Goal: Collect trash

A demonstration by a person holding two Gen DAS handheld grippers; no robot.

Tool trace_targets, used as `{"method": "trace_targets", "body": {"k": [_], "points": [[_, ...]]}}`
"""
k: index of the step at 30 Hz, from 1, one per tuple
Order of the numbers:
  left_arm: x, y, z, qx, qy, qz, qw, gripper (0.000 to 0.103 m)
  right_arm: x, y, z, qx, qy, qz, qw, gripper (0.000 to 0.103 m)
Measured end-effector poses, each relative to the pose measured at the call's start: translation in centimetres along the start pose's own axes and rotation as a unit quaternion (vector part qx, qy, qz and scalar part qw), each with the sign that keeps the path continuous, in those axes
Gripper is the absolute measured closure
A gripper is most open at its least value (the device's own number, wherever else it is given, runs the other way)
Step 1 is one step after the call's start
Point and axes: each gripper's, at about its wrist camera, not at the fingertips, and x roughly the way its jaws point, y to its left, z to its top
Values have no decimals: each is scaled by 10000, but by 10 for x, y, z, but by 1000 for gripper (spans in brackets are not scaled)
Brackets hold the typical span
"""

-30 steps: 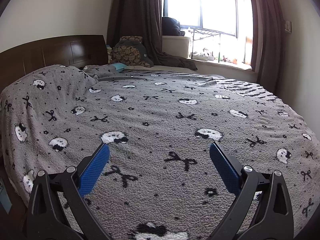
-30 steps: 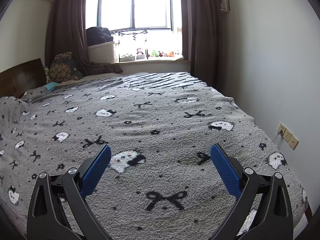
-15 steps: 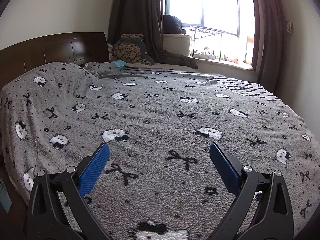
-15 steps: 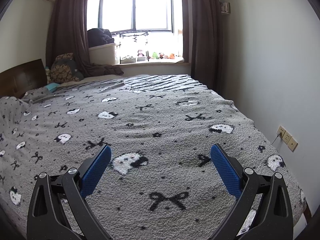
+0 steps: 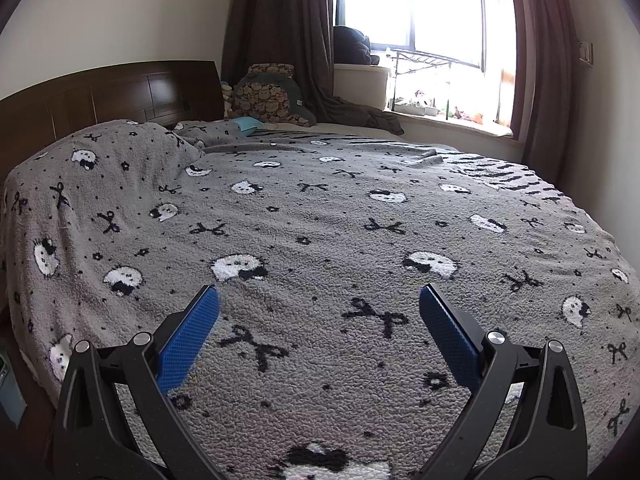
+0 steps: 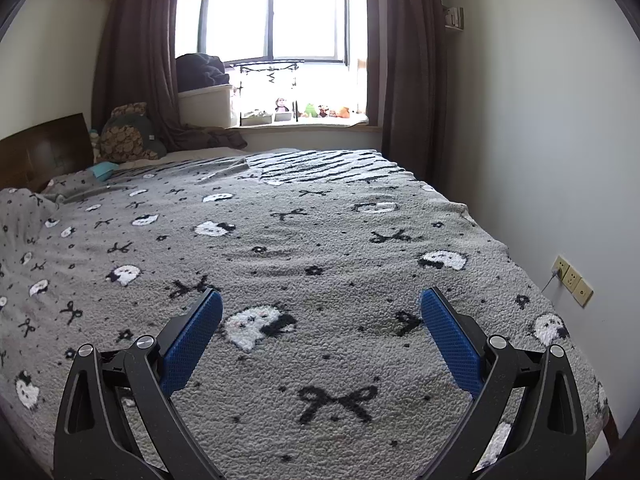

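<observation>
My left gripper point(image 5: 319, 296) is open and empty, held over a bed with a grey blanket point(image 5: 320, 216) patterned with cats and bows. My right gripper point(image 6: 319, 298) is open and empty over the same blanket point(image 6: 320, 240), nearer the bed's right side. A small teal object point(image 5: 246, 123) lies at the far end of the bed near the pillows; it also shows in the right wrist view point(image 6: 103, 169). I cannot tell what it is. No other loose item shows on the blanket.
A dark wooden headboard point(image 5: 100, 96) stands at the left. A patterned cushion point(image 5: 264, 94) leans by the dark curtain point(image 5: 280, 28). A window sill with small toys point(image 6: 312, 114) and a white box point(image 6: 206, 106) lies beyond. A wall with sockets point(image 6: 572, 280) borders the right.
Both grippers have tilted or dropped slightly, so the bed sits a little lower in view. Both stay open and empty.
</observation>
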Motion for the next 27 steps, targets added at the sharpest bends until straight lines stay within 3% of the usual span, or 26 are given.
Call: {"method": "trace_targets", "body": {"k": [7,10,15,19,27], "points": [[42,45,-16,-56,347,671,9971,8,47,-23,-11,45,567,-490,9972,3],[61,73,-22,-120,529,993,9936,8,77,-54,-24,264,1039,-836,9907,3],[94,115,-27,-352,835,1359,9866,8,108,-103,-42,961,1516,-905,9796,3],[116,136,-35,-516,1081,1499,9814,8,122,-137,-57,1417,1771,-1105,9676,3],[156,150,-63,-824,1659,1357,9733,8,129,-135,-77,1474,2051,-1148,9607,3]]}}
